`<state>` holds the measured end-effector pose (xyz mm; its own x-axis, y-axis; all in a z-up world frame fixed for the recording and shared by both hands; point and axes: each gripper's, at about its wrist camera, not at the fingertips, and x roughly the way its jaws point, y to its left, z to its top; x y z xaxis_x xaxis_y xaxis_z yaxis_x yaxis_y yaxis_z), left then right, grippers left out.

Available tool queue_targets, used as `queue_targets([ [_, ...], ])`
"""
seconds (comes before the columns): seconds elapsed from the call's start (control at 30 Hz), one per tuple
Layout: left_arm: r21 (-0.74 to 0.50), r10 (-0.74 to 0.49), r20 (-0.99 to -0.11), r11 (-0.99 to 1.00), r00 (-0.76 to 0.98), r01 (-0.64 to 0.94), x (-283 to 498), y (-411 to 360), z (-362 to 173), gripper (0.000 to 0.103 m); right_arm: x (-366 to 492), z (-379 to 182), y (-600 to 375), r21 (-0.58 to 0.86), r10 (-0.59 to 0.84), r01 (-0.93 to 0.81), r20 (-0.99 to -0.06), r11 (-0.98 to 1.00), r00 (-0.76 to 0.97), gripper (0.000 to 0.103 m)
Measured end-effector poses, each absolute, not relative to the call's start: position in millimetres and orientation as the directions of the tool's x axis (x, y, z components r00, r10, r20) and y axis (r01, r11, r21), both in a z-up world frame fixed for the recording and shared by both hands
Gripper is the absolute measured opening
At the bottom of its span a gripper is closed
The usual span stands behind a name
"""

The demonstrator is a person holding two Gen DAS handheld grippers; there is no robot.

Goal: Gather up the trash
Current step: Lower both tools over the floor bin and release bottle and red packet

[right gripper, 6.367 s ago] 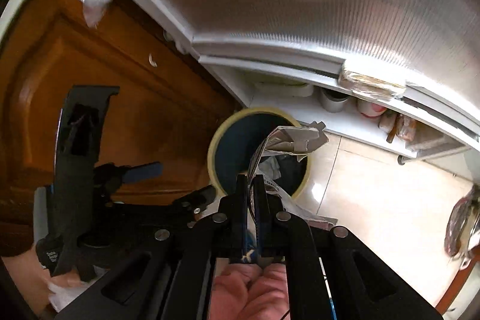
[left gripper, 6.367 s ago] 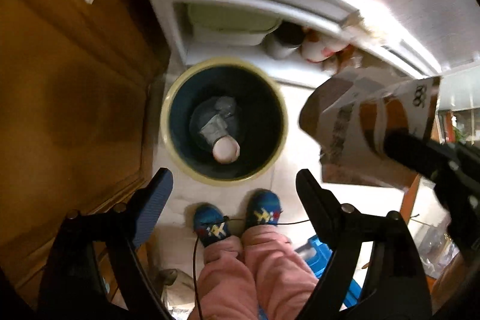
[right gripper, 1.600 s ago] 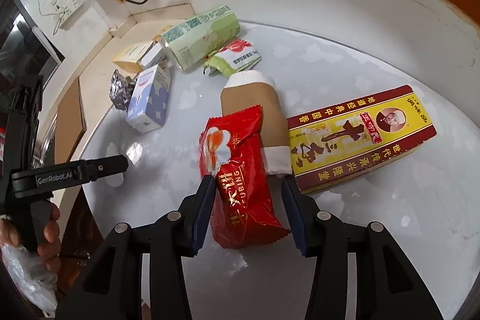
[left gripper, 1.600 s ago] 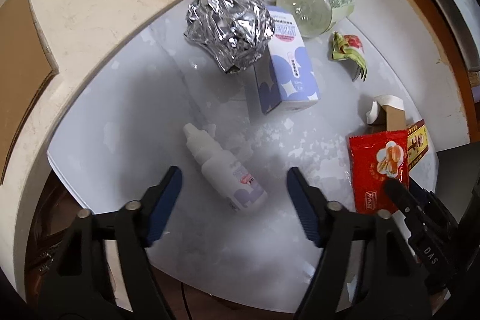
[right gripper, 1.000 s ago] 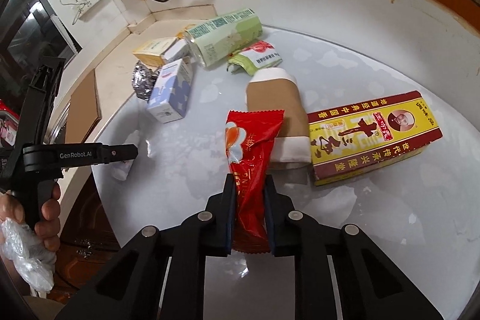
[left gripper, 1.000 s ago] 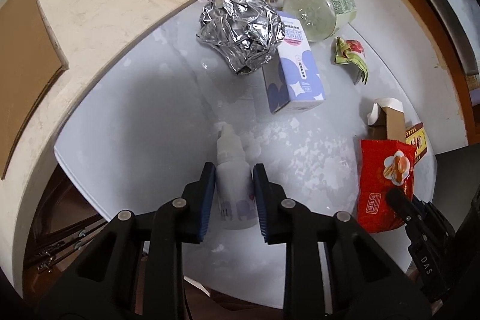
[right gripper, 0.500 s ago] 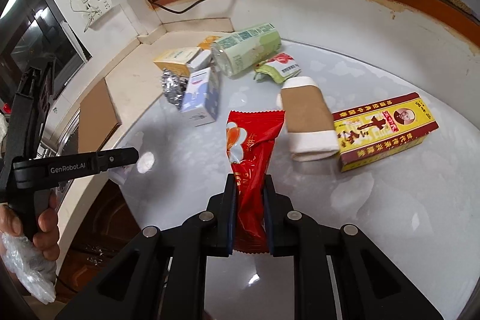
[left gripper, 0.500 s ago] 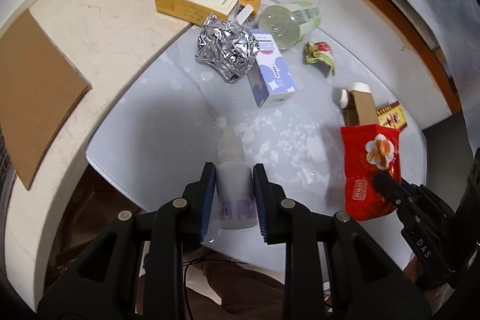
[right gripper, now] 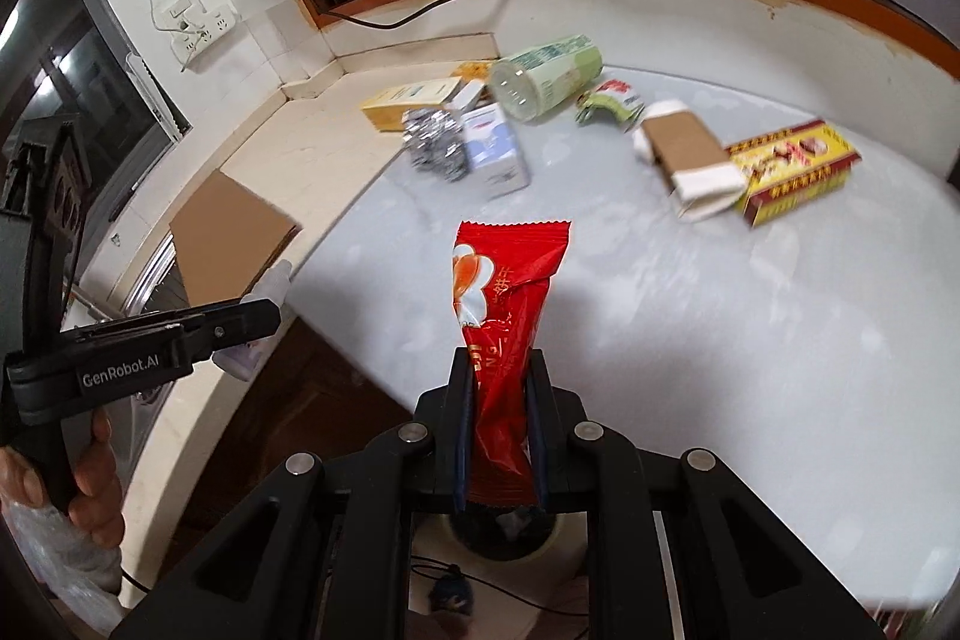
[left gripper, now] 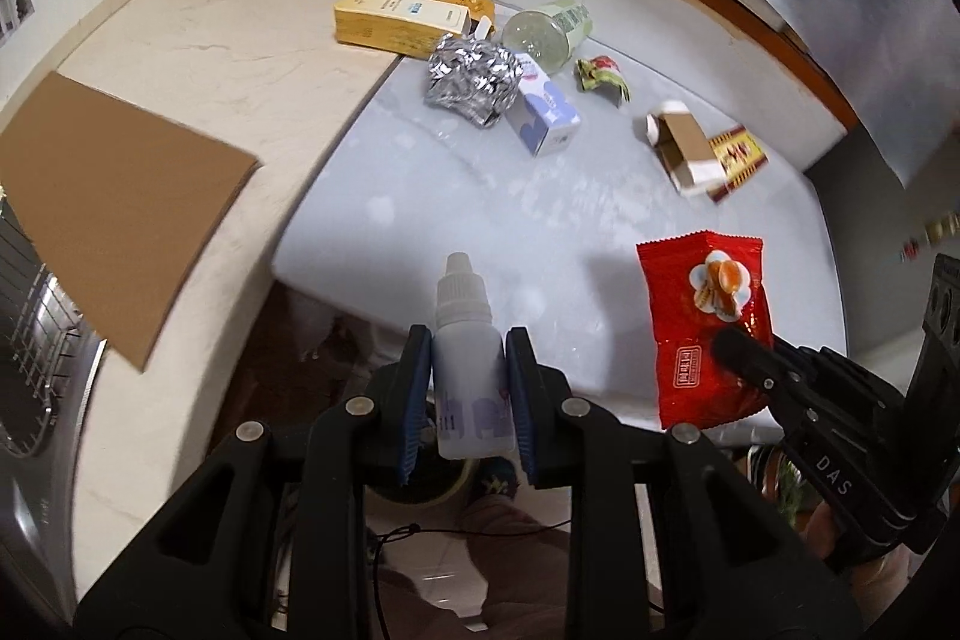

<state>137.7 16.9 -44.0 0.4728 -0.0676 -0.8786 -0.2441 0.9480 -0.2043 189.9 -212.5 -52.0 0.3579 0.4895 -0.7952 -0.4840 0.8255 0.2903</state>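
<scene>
The left gripper (left gripper: 468, 388) clamps a small white dropper bottle (left gripper: 467, 352) between its fingers, cap pointing away, long axis along the fingers, above the near edge of the pale surface (left gripper: 456, 172). The right gripper (right gripper: 499, 424) pinches a glossy red snack packet (right gripper: 504, 316) by its lower end, its long axis likewise running away from the fingers, crimped top farthest. Beyond the packet lie a blue-and-white carton (right gripper: 495, 151) beside crumpled foil (right gripper: 435, 145), then a green-labelled cup (right gripper: 543, 76) on its side, possibly plastic.
</scene>
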Motion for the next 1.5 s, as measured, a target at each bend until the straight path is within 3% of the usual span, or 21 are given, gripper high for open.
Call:
queue_targets([
  [0.3, -0.182, -0.103, -0.878, 0.975, 0.468, -0.127, 59.3, 30.7, -63.3, 0.022, 77.6, -65.0, -181.5, 0.296, 0.447, -0.388, -0.804, 0.873, 0.392, 0.015],
  [0.77, -0.162, -0.139, -0.916, 0.986, 0.376, -0.032, 10.3, -7.9, -155.3, 0.022, -15.6, -167.3, -185.6, 0.294, 0.355, -0.232, -0.888, 0.927, 0.294, 0.015],
  [1.5, -0.037, 0.007, -0.973, 0.982, 0.231, -0.185, 64.0, -5.3, -456.2, 0.022, 66.4, -489.9, -157.2, 0.28, 0.298, -0.225, -0.953, 0.933, 0.049, 0.015],
])
